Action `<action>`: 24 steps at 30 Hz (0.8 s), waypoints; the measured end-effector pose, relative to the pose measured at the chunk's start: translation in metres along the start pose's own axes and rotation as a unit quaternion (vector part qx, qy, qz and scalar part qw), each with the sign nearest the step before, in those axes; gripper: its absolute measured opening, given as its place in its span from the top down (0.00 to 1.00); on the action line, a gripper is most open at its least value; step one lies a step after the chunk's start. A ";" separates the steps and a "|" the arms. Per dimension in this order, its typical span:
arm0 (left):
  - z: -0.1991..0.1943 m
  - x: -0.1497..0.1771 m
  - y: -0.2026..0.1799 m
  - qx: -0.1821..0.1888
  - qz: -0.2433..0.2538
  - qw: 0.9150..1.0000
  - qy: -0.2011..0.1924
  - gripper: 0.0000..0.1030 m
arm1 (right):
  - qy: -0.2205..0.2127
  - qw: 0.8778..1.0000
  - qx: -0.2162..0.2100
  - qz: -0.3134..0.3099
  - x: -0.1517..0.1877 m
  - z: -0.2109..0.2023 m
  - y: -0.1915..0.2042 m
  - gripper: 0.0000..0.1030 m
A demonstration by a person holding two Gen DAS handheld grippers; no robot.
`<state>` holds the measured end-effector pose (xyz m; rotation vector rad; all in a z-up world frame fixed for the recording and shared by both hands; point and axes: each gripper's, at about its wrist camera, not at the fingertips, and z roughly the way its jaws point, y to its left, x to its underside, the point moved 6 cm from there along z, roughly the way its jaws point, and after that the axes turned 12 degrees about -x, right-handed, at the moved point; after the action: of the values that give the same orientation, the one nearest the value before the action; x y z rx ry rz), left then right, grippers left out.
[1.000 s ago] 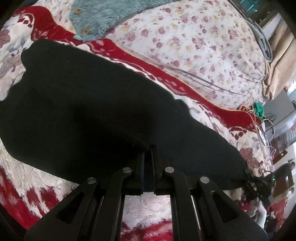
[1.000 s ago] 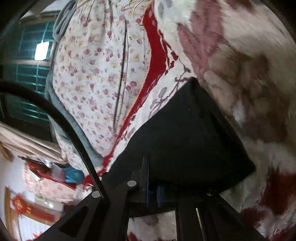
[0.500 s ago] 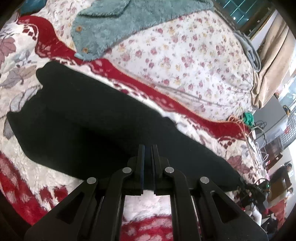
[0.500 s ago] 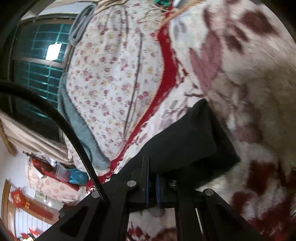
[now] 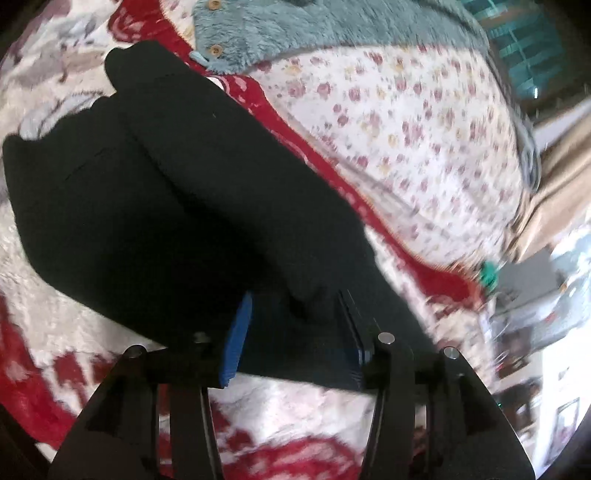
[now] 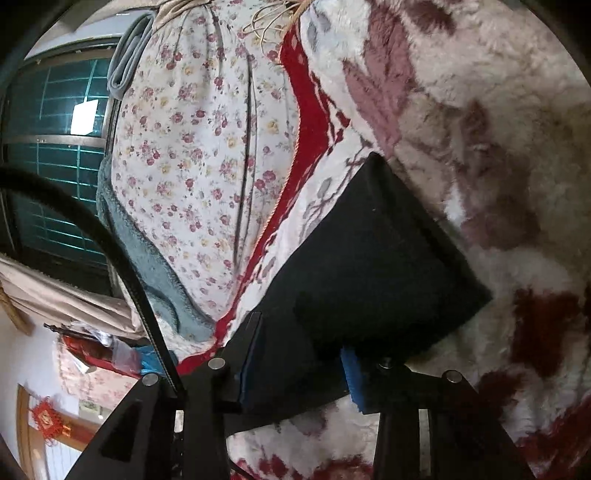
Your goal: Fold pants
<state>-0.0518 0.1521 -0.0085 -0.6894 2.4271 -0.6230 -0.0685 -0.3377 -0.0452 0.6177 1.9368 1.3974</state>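
— Where do the pants lie?
— Flat on the plush blanket, folded over, one layer on another. In the left wrist view they run from upper left to lower right.
— What lies behind them?
— The flowered quilt, along their far edge, with a fuzzy buttoned garment on top of it.
— And the grippers?
— The left gripper sits at the pants' near edge, its jaws opening with the cloth between them. The right gripper does likewise at the pants' near corner.
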 end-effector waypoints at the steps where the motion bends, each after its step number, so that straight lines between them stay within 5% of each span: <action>1: -0.003 -0.003 0.001 0.009 -0.010 1.000 -0.005 0.56 | 0.001 1.000 0.001 0.001 0.001 0.001 -0.001 0.63; 5: -0.005 -0.009 0.000 0.017 -0.015 1.000 -0.017 0.37 | 0.002 1.000 -0.003 0.007 0.001 0.000 -0.004 0.63; 9: 0.021 -0.015 -0.007 0.014 -0.014 1.000 0.007 0.37 | 0.003 1.000 -0.009 0.004 0.002 0.001 -0.003 0.63; 12: 0.031 -0.022 -0.015 -0.006 0.001 1.000 -0.015 0.39 | -0.003 1.000 -0.020 0.009 0.001 0.003 -0.005 0.64; 14: 0.033 -0.023 -0.023 -0.035 0.029 0.999 -0.016 0.80 | -0.015 1.000 -0.021 0.009 -0.002 0.003 -0.009 0.76; 15: 0.034 -0.022 -0.026 -0.045 0.043 0.998 -0.012 0.86 | -0.016 1.000 -0.017 0.009 -0.003 0.004 -0.010 0.85; 24: -0.021 -0.006 -0.046 -0.019 0.104 0.993 -0.051 0.93 | -0.022 0.999 -0.047 -0.016 -0.002 -0.014 0.014 0.94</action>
<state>-0.0447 0.1266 0.0348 -0.4637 2.3808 -0.4496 -0.0780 -0.3434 -0.0283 0.5655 1.8289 1.4336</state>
